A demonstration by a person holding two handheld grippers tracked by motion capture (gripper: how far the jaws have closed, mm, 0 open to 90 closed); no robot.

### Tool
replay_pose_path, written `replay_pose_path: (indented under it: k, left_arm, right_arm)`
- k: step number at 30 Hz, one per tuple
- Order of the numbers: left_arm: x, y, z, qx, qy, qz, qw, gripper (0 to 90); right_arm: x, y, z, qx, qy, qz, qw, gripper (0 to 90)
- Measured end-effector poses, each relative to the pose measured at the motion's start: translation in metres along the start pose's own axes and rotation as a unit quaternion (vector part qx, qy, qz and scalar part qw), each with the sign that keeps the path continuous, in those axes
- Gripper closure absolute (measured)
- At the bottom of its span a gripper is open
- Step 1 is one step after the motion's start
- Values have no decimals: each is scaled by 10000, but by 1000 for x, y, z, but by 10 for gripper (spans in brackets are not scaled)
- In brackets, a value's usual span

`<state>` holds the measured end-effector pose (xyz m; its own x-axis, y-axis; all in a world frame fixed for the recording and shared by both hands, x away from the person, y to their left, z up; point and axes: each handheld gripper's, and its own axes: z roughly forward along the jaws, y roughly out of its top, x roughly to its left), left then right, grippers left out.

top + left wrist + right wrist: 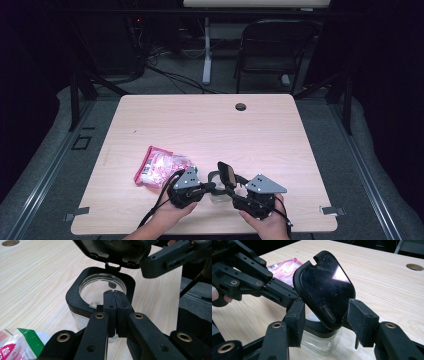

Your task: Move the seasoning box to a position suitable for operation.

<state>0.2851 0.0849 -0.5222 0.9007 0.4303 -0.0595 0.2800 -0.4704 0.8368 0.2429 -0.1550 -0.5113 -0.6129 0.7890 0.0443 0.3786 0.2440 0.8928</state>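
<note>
A clear jar [100, 290] with a black square rim stands near the table's front edge [220, 196]. Its hinged black lid [325, 287] is swung up and open [227, 172]. My left gripper [113, 293] is shut, its jaws pressed together with nothing between them, the tips over the jar's near rim. My right gripper [328, 315] has one jaw on each side edge of the lid and holds it; one of its fingers [170, 257] shows beside the lid. In the high view the left gripper [212, 189] and right gripper [231, 184] meet at the jar.
A pink and white snack packet [157, 167] lies on the table [210, 125] just left of the left hand [22, 345]. A cable hole [241, 106] sits at the table's far edge. A black chair [275, 45] stands beyond the table.
</note>
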Motion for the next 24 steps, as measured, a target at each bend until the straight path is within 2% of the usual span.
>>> replay_pose_path:
  k: [4, 6, 9, 13, 18, 24]
  left_arm:
    - [0, 0, 0, -2, 1, 14, 10000, 891]
    - [0, 0, 0, -2, -3, 12, 10000, 890]
    - [0, 0, 0, -4, 3, 16, 10000, 891]
    - [0, 0, 0, -10, 4, 2, 10000, 890]
    - [0, 0, 0, -9, 18, 0, 10000, 890]
    - [-1, -1, 0, -14, 29, 9, 10000, 890]
  right_arm:
    - [-3, 1, -4, -12, 34, 123, 9999, 518]
    - [-4, 1, -7, -47, 97, 237, 9997, 562]
    - [-4, 2, -9, -57, 124, 259, 9996, 590]
    - [-3, 4, -13, -37, 106, 195, 9997, 639]
    - [-1, 6, -18, -31, -52, 52, 10000, 716]
    - [0, 8, -22, -23, -86, 79, 9999, 797]
